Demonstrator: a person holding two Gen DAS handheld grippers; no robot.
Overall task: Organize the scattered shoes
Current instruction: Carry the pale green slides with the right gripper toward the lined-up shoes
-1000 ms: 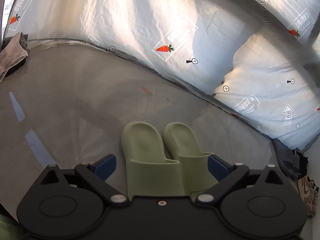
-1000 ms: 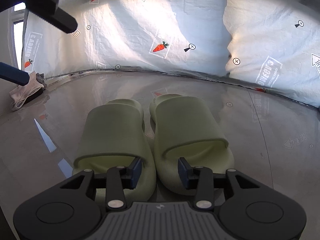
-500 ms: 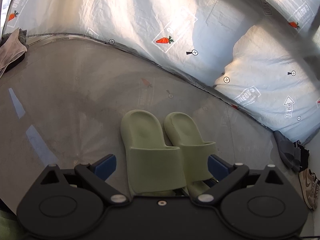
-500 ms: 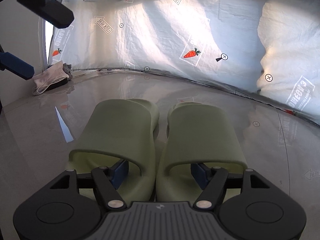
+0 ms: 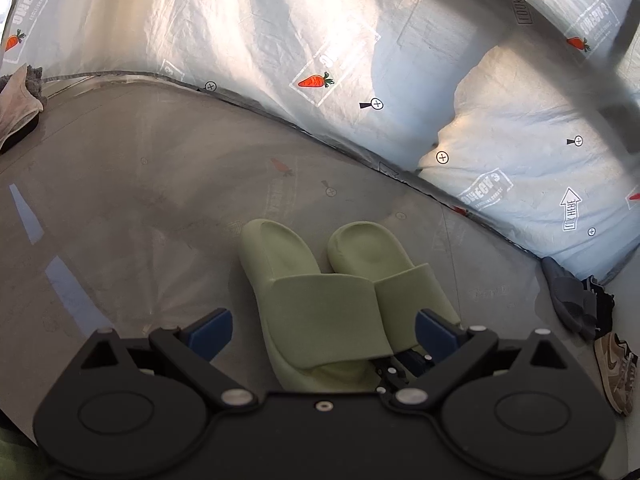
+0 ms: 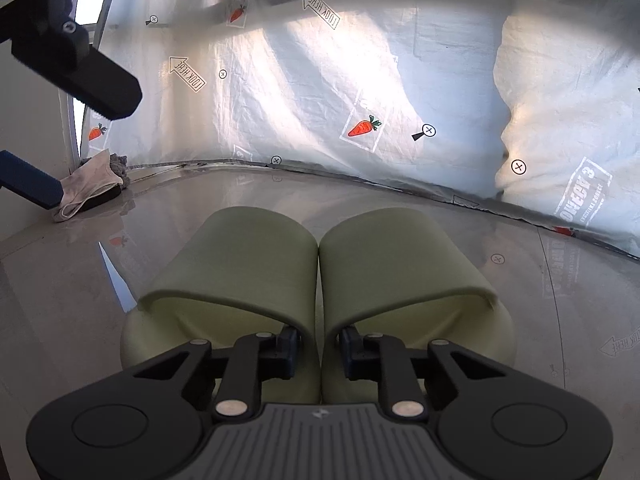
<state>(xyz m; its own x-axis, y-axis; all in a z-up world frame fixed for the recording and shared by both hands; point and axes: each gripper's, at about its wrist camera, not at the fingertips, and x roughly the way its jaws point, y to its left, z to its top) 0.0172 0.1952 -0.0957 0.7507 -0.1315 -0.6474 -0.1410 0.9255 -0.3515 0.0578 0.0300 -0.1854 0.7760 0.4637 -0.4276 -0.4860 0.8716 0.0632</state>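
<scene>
**On the glossy floor, a green pair held together**

Side by side on the glossy grey floor (image 5: 132, 208), the two pale green foam slides (image 6: 320, 272) touch along their inner edges. The right tool (image 6: 319, 346) has just been closing; its fingers reach one into each slide and pinch the two inner strap walls together. The left tool (image 5: 322, 330) hangs open above the pair, gripping nothing. Behind them rises a crinkled white plastic sheet printed with carrots (image 5: 316, 80). Off to one side lie a dark grey slide (image 5: 572, 300) and a brown sneaker (image 5: 616, 368); a beige cloth (image 6: 90, 184) is heaped far off.
</scene>
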